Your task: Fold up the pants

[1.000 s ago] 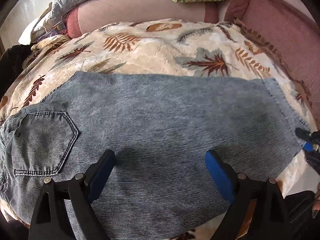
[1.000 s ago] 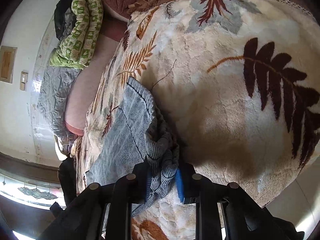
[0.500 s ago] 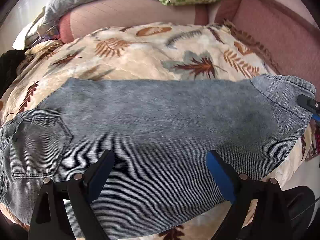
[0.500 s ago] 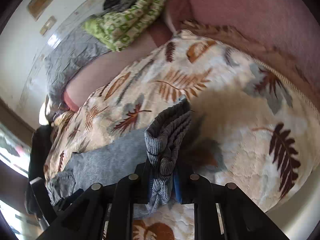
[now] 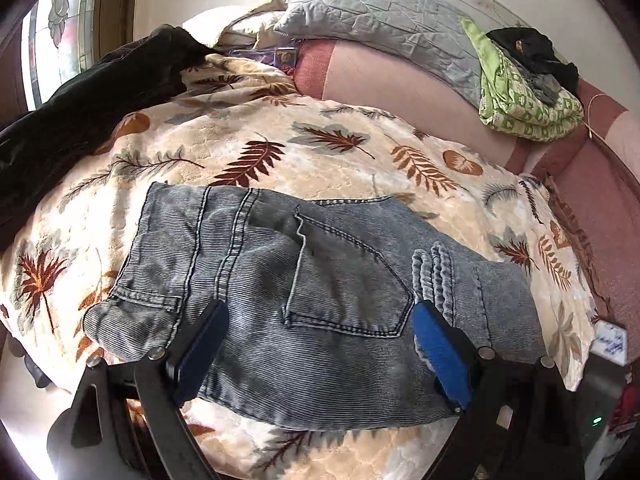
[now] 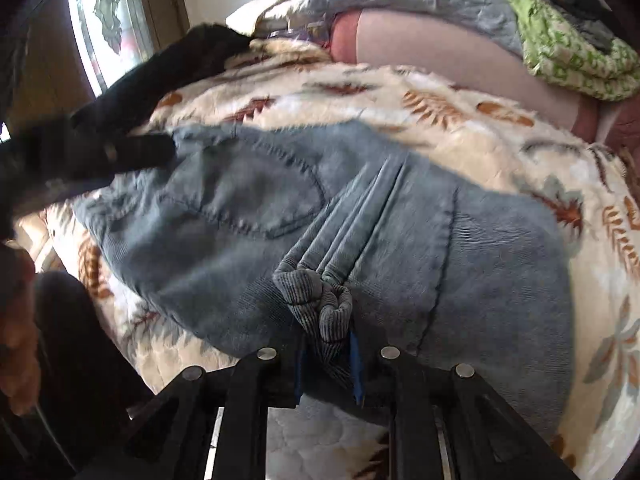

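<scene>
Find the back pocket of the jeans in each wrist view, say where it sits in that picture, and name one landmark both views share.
Left wrist view: the back pocket lies at centre, just above the gap between the open fingers.
Right wrist view: the back pocket sits left of centre, above and left of the bunched denim.
Shared landmark: the green patterned blanket, upper right in both.

Grey-blue ribbed denim pants [image 5: 320,300] lie folded over, back pocket up, bunched hem on top

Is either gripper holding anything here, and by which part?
The right gripper pinches the grey-blue denim pants by a bunched hem end, its jaws opening slightly. The left gripper is open and holds nothing.
</scene>
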A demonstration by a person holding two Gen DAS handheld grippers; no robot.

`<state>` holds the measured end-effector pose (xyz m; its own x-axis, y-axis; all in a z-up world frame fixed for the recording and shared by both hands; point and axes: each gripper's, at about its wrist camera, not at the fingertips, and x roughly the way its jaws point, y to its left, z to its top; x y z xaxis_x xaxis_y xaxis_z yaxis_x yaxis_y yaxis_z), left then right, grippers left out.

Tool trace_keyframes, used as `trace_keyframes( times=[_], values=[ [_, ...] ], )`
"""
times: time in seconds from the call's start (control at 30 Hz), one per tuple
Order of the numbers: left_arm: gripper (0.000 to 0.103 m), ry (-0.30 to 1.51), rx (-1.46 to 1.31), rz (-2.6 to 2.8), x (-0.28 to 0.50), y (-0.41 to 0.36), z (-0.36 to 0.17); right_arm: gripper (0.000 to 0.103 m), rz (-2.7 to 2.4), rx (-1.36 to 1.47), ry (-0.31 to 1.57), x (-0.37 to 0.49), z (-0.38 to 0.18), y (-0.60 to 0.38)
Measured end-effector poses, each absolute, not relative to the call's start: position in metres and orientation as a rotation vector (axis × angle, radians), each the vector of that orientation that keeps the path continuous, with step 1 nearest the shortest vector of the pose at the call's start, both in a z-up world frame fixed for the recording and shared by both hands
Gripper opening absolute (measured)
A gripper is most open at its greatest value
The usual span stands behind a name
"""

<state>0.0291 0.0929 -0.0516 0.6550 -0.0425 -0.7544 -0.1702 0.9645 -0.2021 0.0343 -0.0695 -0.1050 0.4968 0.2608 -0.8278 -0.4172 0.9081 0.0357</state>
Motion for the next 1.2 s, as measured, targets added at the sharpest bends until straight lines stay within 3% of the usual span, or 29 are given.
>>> trace_keyframes(
  times=[0.07, 0.13, 0.2, 0.23, 0.4, 0.6, 0.77, 0.97, 1.17, 1.2],
  values=[
    [0.093, 0.862, -0.26, 0.056, 0.031, 0.09, -0.052, 0.024, 0.416, -0.132, 0.942, 0.031, -0.103, -0.075],
    [0.093, 0.855, -0.25, 0.037, 0.036, 0.082, -0.049, 0.052, 0.501, 0.003, 0.979, 0.037, -0.097, -0.089],
    [0.093, 0.849, -0.246, 0.008, 0.04, 0.07, -0.043, 0.071, 0.557, 0.172, 0.996, 0.041, -0.087, -0.11],
    [0.093, 0.844, -0.24, -0.009, 0.041, 0.063, -0.039, 0.072, 0.57, 0.255, 0.99, 0.04, -0.082, -0.125],
    [0.093, 0.848, -0.177, -0.097, 0.049, 0.015, -0.035, 0.073, 0.522, 0.658, 0.885, 0.039, -0.066, -0.215],
    [0.093, 1.039, -0.024, -0.142, 0.069, -0.043, -0.09, 0.069, 0.42, 0.913, 1.079, 0.065, -0.128, -0.273],
    [0.093, 1.053, 0.021, -0.115, 0.061, -0.049, -0.109, 0.07, 0.467, 0.807, 1.016, 0.1, -0.081, -0.273],
    [0.093, 0.947, -0.074, -0.213, 0.046, -0.061, -0.075, 0.07, 0.348, 0.649, 1.091, 0.176, -0.086, -0.291],
    [0.093, 0.915, -0.003, -0.363, 0.04, -0.116, -0.079, 0.051, 0.357, 0.54, 1.232, 0.211, -0.115, -0.281],
    [0.093, 0.94, 0.016, -0.347, 0.044, -0.121, -0.088, 0.039, 0.355, 0.531, 1.241, 0.215, -0.118, -0.279]
  ],
)
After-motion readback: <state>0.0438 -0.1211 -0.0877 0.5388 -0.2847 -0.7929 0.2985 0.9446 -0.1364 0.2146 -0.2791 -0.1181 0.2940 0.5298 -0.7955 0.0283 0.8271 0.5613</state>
